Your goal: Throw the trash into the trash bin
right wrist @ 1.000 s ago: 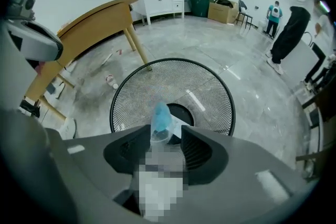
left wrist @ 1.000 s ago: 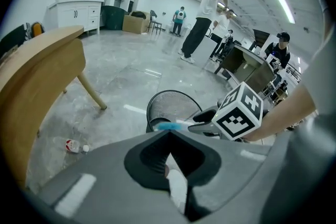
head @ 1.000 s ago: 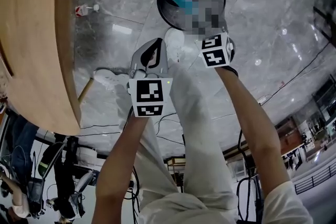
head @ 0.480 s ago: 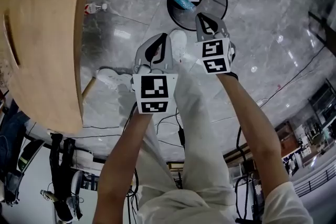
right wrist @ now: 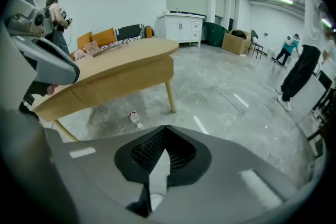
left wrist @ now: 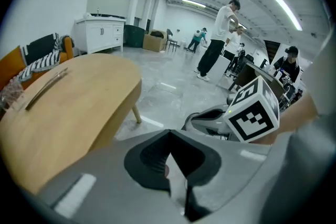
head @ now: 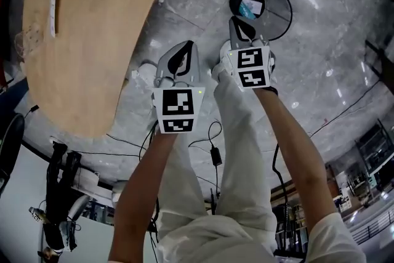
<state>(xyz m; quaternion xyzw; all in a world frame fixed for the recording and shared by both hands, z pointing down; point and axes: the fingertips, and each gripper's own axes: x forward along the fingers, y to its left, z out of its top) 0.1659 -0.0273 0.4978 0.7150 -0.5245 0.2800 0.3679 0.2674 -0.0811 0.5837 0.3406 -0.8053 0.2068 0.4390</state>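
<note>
No readable text, brand or number anywhere. Only coded black-and-white square markers show: on the cube (head: 177, 110) of the left tool (head: 179, 57) and on the cube (head: 250, 68) of the right tool (head: 239, 26). The red label on the floor bottle (right wrist: 134, 117) is too small to read.

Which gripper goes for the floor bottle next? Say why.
Left, probably. The left gripper hangs on the table's side, nearer the bottle; the right gripper, jaws just closed empty, is by the trash bin.
</note>
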